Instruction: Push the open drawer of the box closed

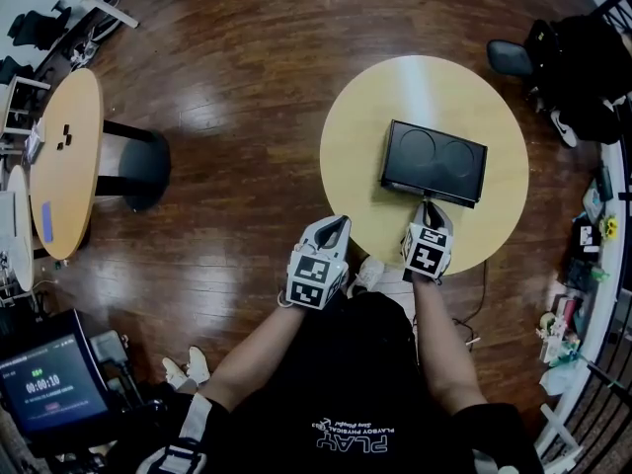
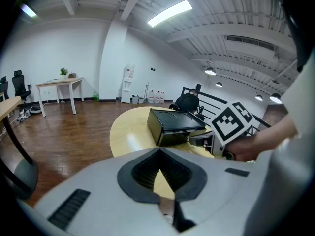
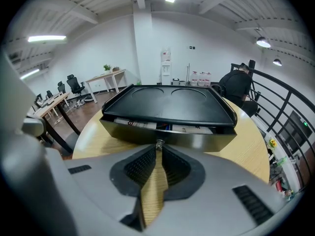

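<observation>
Both jaw pairs pressed together: left gripper (image 1: 339, 223) idle, right gripper (image 3: 158, 147) at the drawer (image 3: 197, 139) front. Push straight and centered, or the box (image 3: 167, 102) might skid.

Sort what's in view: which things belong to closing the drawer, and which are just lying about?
Job: black box; its open drawer; right gripper, at the drawer front; round table.
Lying about: side table; office chair; timer screen. Left gripper idle.
</observation>
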The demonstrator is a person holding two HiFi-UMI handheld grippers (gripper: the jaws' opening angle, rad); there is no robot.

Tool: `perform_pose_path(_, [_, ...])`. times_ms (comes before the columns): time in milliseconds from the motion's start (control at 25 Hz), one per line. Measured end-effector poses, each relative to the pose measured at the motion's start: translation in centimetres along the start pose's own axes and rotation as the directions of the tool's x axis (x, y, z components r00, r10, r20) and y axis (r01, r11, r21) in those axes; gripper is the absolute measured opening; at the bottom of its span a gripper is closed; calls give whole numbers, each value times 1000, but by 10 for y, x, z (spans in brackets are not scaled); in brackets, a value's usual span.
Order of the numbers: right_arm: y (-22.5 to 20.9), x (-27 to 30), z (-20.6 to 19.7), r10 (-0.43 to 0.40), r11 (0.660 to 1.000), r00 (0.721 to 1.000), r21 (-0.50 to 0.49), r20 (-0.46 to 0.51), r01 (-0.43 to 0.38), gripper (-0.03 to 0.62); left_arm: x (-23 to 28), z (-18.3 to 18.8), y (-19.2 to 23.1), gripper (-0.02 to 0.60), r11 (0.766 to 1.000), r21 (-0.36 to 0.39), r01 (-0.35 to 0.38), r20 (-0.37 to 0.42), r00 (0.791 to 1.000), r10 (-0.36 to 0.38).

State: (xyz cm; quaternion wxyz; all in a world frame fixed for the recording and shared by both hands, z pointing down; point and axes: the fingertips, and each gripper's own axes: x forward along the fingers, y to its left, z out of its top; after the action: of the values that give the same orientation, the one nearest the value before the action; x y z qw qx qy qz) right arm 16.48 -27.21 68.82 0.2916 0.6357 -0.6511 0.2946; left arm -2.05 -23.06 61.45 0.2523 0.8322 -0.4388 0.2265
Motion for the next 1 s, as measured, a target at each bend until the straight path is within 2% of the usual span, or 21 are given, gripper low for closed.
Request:
perform_pose_path(280, [0, 10, 9, -1, 1000, 1000, -4, 11, 1, 44, -1, -4, 1, -3, 1000, 5, 3, -12, 1000, -3])
perform_pose_path(480, [0, 16, 13, 8, 1000, 1000, 15, 10, -8, 44, 3, -1, 2, -3, 997, 75, -9, 7, 1000, 9])
perform_pose_path(800, [9, 21, 19, -18, 998, 998, -53, 52, 21, 46, 6, 11, 8, -3, 997, 72, -17, 19, 1000, 16])
perform_pose_path(1000, [21, 13, 23, -4, 998, 996, -62, 89, 10, 46, 7, 9, 13, -3, 997, 79, -16, 16, 1000, 15])
